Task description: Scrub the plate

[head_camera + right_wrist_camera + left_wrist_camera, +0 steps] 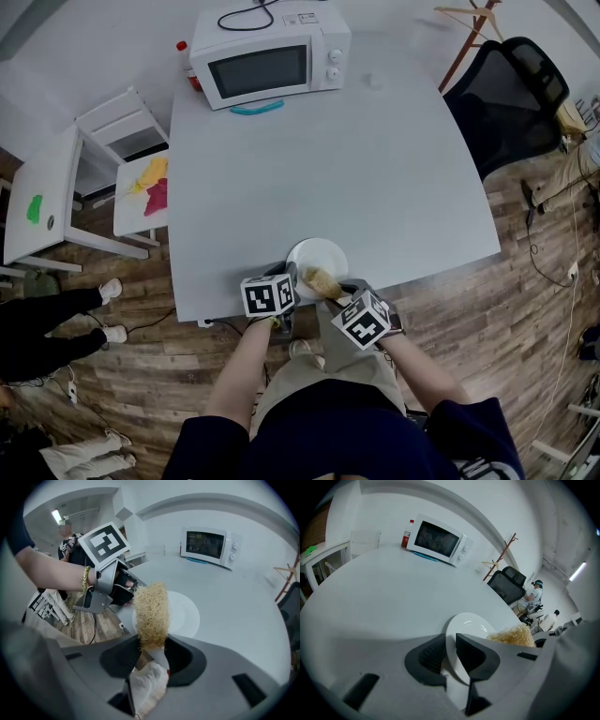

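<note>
Near the bottom middle of the head view, the white plate (314, 251) sat at the near edge of the grey table (328, 159). The left gripper (451, 654) pinched the plate's rim between its jaws. The right gripper (152, 652) squeezed a yellow scrubber (151, 611), which was over the plate. A microwave (270, 54) stood at the top of the frame

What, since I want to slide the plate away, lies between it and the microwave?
Bare table from the plate up to a teal object lying just before the microwave, in the head view.
</note>
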`<state>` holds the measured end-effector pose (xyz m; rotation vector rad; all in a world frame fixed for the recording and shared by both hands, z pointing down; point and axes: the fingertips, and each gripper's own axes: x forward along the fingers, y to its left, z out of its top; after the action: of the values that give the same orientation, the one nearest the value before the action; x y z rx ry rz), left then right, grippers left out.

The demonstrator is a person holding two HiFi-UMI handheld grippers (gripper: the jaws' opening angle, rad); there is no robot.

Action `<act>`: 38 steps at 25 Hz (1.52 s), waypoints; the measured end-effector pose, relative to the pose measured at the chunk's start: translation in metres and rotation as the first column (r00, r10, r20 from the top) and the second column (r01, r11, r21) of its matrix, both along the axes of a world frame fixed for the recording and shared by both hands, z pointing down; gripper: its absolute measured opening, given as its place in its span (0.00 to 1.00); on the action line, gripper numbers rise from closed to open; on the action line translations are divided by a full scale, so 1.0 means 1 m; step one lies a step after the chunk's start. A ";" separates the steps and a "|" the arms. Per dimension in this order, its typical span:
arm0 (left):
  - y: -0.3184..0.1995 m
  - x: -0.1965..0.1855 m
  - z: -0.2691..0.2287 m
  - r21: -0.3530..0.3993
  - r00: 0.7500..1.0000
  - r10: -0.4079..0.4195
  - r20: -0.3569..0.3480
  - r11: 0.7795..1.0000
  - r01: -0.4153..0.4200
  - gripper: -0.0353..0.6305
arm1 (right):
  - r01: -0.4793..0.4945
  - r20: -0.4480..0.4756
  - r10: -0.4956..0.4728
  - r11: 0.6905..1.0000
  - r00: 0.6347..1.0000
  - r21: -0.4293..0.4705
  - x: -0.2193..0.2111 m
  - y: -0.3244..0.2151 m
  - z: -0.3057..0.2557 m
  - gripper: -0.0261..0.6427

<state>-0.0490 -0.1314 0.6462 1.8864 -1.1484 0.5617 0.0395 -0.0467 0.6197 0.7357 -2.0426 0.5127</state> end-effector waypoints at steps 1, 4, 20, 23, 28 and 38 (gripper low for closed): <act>0.000 0.000 0.000 0.001 1.000 0.000 -0.005 1.000 0.000 0.17 | -0.013 0.002 0.013 1.000 1.000 0.013 0.002 -0.002 -0.002 0.28; 0.000 0.000 -0.003 0.008 0.999 -0.010 -0.048 1.000 0.010 0.18 | -0.064 0.027 0.063 0.997 0.998 0.042 0.007 -0.006 -0.010 0.28; 0.055 -0.034 -0.056 0.089 0.988 -0.105 -0.117 0.989 0.116 0.22 | -0.213 0.205 0.193 0.973 0.959 0.082 -0.021 0.015 -0.048 0.28; 0.069 -0.043 -0.075 0.118 0.985 -0.121 -0.125 0.984 0.135 0.16 | -0.243 0.258 0.217 0.967 0.941 0.072 -0.027 0.026 -0.056 0.28; 0.096 -0.057 -0.104 0.197 0.989 -0.101 -0.112 0.973 0.122 0.11 | -0.287 0.354 0.243 0.954 0.903 0.080 -0.042 0.046 -0.079 0.28; 0.141 -0.063 -0.128 0.259 0.993 -0.051 -0.109 0.963 0.078 0.08 | -0.317 0.505 0.226 0.943 0.833 0.101 -0.082 0.081 -0.114 0.28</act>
<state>-0.1120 0.0095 0.5182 2.0672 -1.2619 0.2830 -0.0424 0.0344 0.5053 1.1088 -2.4931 0.7420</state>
